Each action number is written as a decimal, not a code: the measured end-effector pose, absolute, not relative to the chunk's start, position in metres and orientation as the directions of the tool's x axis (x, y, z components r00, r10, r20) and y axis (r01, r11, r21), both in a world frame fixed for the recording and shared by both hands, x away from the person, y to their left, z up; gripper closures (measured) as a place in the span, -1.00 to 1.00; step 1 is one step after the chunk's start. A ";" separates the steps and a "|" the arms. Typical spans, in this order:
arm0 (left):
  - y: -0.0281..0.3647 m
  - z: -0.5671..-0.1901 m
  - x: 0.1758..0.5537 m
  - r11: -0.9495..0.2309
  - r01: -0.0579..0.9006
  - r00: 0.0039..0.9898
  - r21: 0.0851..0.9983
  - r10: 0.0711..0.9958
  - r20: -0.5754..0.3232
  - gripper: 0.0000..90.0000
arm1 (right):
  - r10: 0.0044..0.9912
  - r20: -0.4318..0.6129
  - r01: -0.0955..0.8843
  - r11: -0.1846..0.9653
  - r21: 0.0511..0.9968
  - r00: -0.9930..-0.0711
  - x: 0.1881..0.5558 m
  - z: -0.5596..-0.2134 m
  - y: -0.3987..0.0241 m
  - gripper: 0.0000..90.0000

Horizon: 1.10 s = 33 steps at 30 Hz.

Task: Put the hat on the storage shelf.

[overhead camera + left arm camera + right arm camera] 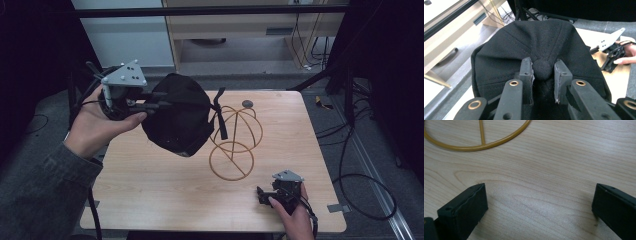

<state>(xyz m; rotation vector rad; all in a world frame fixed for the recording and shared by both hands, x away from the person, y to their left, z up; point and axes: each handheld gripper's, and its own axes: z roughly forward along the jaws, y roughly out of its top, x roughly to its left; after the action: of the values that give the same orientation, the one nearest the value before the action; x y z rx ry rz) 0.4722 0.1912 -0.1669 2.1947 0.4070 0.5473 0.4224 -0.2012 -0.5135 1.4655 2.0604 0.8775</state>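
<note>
Wood table point(165, 190) sits under both claws. Yellow wire stand point(235, 142) stands upright between the left claw point(162, 105) and right claw point(261, 192), nearer the left. Small grey disc point(247, 103) lies past the stand, well apart from the right claw. Floor cables point(370, 200) run outboard of the right claw.

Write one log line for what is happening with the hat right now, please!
left hand-held gripper: shut on black cap by its top button, held off the table | right hand-held gripper: open, resting on table | gold wire stand: bare
</note>
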 end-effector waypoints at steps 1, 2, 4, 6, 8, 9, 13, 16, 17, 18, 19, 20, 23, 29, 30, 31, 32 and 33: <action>0.189 -0.166 0.473 -0.606 0.106 0.854 0.789 0.462 0.240 0.61 | 0.945 -0.005 0.651 0.229 0.724 -0.326 0.422 -0.514 -0.201 -0.99; 0.186 -0.165 0.474 -0.610 0.105 0.854 0.786 0.460 0.243 0.61 | 0.945 -0.005 0.651 0.229 0.724 -0.326 0.422 -0.514 -0.201 -0.99; 0.180 -0.164 0.476 -0.619 0.098 0.852 0.779 0.458 0.256 0.61 | 0.945 -0.007 0.650 0.231 0.724 -0.328 0.422 -0.513 -0.201 -0.99; 0.174 -0.162 0.478 -0.618 0.097 0.854 0.780 0.454 0.254 0.61 | 0.945 -0.005 0.650 0.228 0.725 -0.326 0.422 -0.514 -0.201 -0.99; 0.169 -0.160 0.479 -0.617 0.091 0.858 0.782 0.447 0.253 0.61 | 0.945 -0.003 0.651 0.227 0.724 -0.326 0.422 -0.514 -0.201 -0.99; 0.165 -0.159 0.479 -0.617 0.088 0.860 0.782 0.443 0.252 0.61 | 0.945 -0.003 0.651 0.227 0.724 -0.326 0.422 -0.514 -0.201 -0.99; 0.150 -0.153 0.482 -0.619 0.069 0.867 0.782 0.425 0.260 0.61 | 0.946 -0.001 0.652 0.225 0.725 -0.325 0.422 -0.514 -0.201 -0.99; 0.139 -0.151 0.484 -0.620 0.058 0.871 0.782 0.415 0.263 0.61 | 0.946 -0.002 0.651 0.225 0.725 -0.325 0.422 -0.514 -0.201 -0.99; 0.136 -0.151 0.485 -0.620 0.058 0.872 0.782 0.413 0.263 0.61 | 0.946 -0.001 0.651 0.225 0.725 -0.325 0.422 -0.514 -0.201 -0.99; 0.133 -0.151 0.486 -0.623 0.059 0.873 0.780 0.412 0.262 0.61 | 0.946 -0.001 0.651 0.225 0.724 -0.325 0.422 -0.514 -0.201 -0.99; 0.131 -0.152 0.488 -0.625 0.059 0.873 0.779 0.410 0.262 0.61 | 0.946 -0.001 0.652 0.225 0.724 -0.325 0.422 -0.514 -0.201 -0.99; 0.128 -0.153 0.490 -0.626 0.061 0.874 0.778 0.410 0.261 0.61 | 0.946 -0.001 0.651 0.225 0.725 -0.325 0.422 -0.514 -0.201 -0.99; 0.122 -0.155 0.493 -0.630 0.061 0.875 0.774 0.407 0.262 0.61 | 0.946 -0.001 0.651 0.225 0.724 -0.325 0.422 -0.514 -0.201 -0.99; 0.107 -0.154 0.496 -0.633 0.046 0.878 0.772 0.394 0.271 0.61 | 0.946 -0.001 0.652 0.225 0.724 -0.325 0.422 -0.514 -0.201 -0.99; 0.105 -0.154 0.496 -0.634 0.046 0.879 0.772 0.393 0.271 0.61 | 0.945 -0.003 0.650 0.227 0.725 -0.327 0.423 -0.514 -0.201 -0.99; 0.103 -0.154 0.498 -0.635 0.046 0.878 0.771 0.394 0.272 0.61 | 0.946 -0.001 0.651 0.225 0.725 -0.325 0.422 -0.514 -0.201 -0.99; 0.101 -0.155 0.499 -0.636 0.045 0.878 0.770 0.393 0.273 0.61 | 0.946 -0.001 0.652 0.225 0.725 -0.325 0.422 -0.514 -0.201 -0.99; 0.099 -0.155 0.500 -0.637 0.045 0.877 0.770 0.394 0.274 0.61 | 0.946 -0.001 0.651 0.225 0.725 -0.325 0.422 -0.514 -0.201 -0.99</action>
<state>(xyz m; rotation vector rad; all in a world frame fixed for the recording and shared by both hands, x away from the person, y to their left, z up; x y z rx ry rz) 0.4998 0.0994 -0.1548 2.2159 0.3149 0.5388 0.4224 -0.2009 -0.5137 1.4686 2.0591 0.8826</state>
